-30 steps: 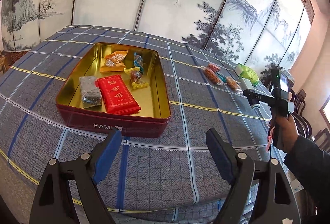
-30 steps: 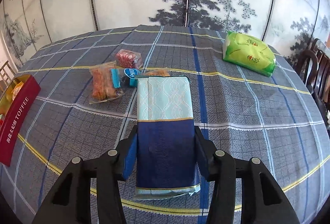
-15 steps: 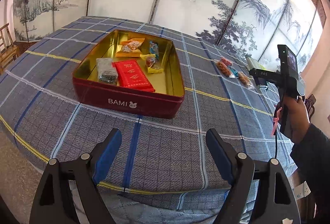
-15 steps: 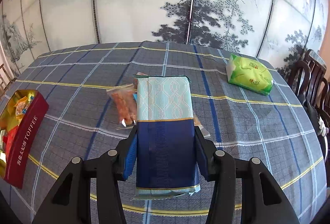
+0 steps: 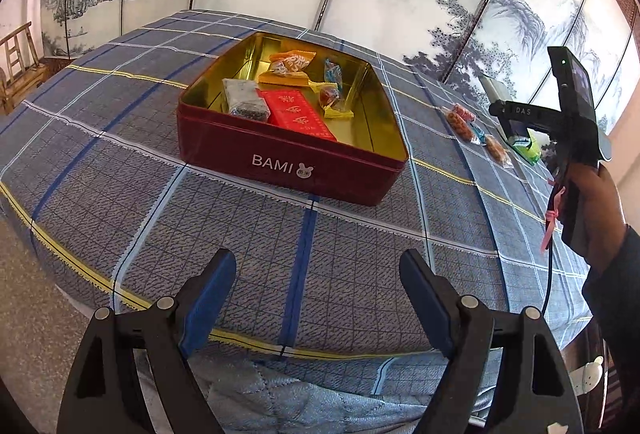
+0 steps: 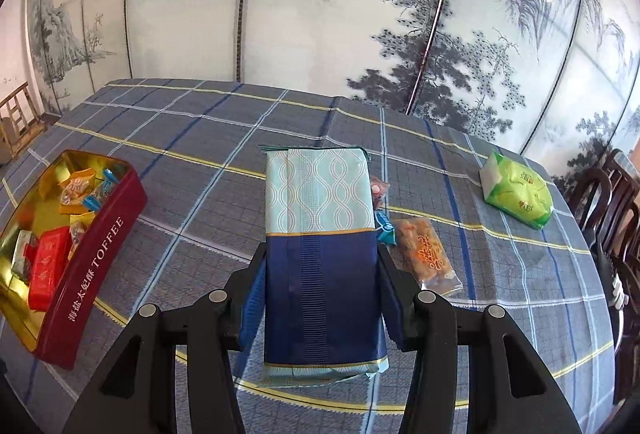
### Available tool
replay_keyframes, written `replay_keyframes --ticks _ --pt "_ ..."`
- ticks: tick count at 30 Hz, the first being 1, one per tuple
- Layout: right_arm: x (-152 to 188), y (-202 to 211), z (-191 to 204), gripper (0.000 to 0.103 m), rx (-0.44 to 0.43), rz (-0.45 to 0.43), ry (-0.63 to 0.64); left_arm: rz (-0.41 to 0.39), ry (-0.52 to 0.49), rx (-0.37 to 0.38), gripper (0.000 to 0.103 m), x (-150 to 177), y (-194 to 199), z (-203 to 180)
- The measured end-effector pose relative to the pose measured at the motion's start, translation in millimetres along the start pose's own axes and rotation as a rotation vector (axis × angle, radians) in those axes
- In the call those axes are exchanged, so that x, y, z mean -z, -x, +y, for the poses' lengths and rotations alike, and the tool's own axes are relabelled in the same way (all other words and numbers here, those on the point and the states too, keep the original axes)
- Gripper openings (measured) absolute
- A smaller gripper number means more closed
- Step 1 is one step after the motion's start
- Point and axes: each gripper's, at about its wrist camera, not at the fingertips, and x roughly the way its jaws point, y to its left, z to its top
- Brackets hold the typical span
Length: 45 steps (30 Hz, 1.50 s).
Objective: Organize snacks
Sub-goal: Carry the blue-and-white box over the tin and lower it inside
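Note:
My right gripper [image 6: 320,258] is shut on a long blue and pale-teal snack packet [image 6: 320,230], held above the checked tablecloth. A dark red tin [image 6: 92,266] with a gold inside lies at the left of the right wrist view, holding a red packet [image 6: 48,266] and several small wrapped sweets. In the left wrist view the same red tin [image 5: 288,162] sits ahead of my left gripper [image 5: 318,282], which stands open over the table's near edge with nothing between its fingers. The right gripper [image 5: 500,106] with its packet shows at the right, held by a hand [image 5: 588,194].
Loose snack packets [image 6: 426,254] lie on the cloth just right of the held packet, and a green bag [image 6: 516,194] sits farther right. Dark wooden chairs [image 6: 616,218] stand past the table's right edge. A painted folding screen closes off the back.
The right gripper has carried the blue packet leftward, so the red tin has come well into its view. The left gripper has drawn back and sunk a little; the tin looks farther.

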Motion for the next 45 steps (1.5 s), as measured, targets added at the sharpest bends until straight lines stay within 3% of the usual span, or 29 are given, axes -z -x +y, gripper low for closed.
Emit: replay_keyframes --ticks 19,45 --pt "-11 -2 86 0.051 -0.072 0.008 0.09 -0.008 0.066 -0.045 0.08 15 12 38" --pt "-16 2 141 0.051 -0.157 0.01 0.122 -0.015 0.074 -0.057 0.08 18 15 45"
